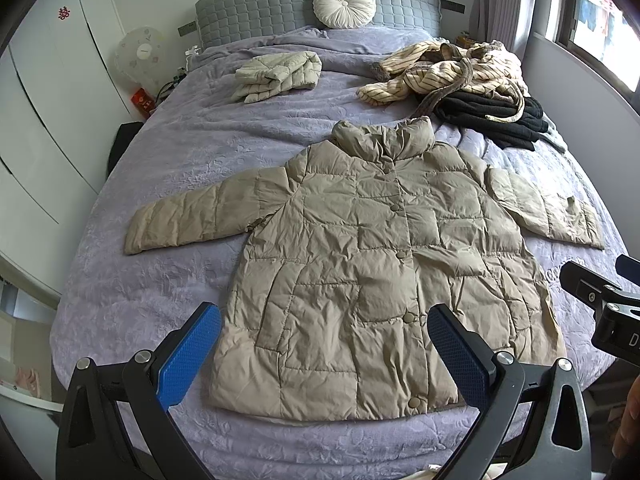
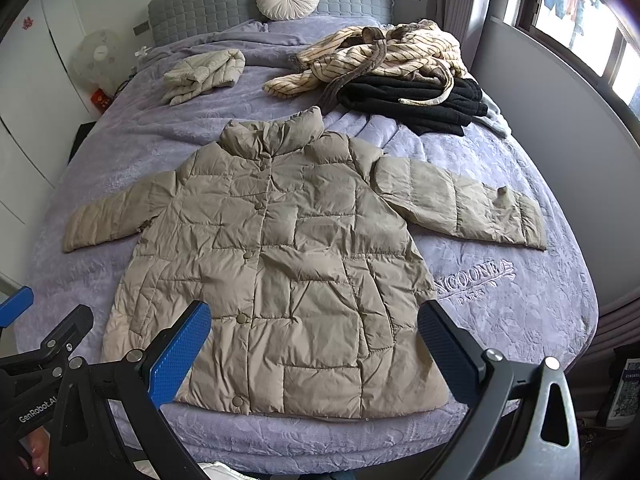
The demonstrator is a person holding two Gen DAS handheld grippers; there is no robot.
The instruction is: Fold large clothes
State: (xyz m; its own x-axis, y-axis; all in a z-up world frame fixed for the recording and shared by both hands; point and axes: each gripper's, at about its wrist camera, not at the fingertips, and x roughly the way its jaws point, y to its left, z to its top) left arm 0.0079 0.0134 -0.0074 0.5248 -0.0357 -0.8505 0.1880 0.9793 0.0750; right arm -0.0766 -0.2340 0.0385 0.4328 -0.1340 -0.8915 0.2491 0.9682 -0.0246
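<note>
taking the khaki puffer coat (image 1: 360, 248) as the landmark: up and left of its collar a small pale jacket (image 1: 276, 74) already sits folded, apparently done. the coat itself lies flat, buttoned, sleeves spread on the bed (image 1: 160, 288), not yet folded. up and right of it, a striped and black heap (image 1: 472, 80) waits. left tool (image 1: 324, 352) and right tool (image 2: 316, 348) both hover near its hem, fingers apart, empty.

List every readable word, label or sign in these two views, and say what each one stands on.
"NCOONE" over "PARIS": embroidered on the purple bedspread, its first letters hidden by the jacket.
"GenRobot.AI": on the left gripper body, last letters cut off.
"D": on the right gripper body, rest out of frame.
Red sign on the wardrobe door: too blurred.
Red box by the bed: print too small.
</note>
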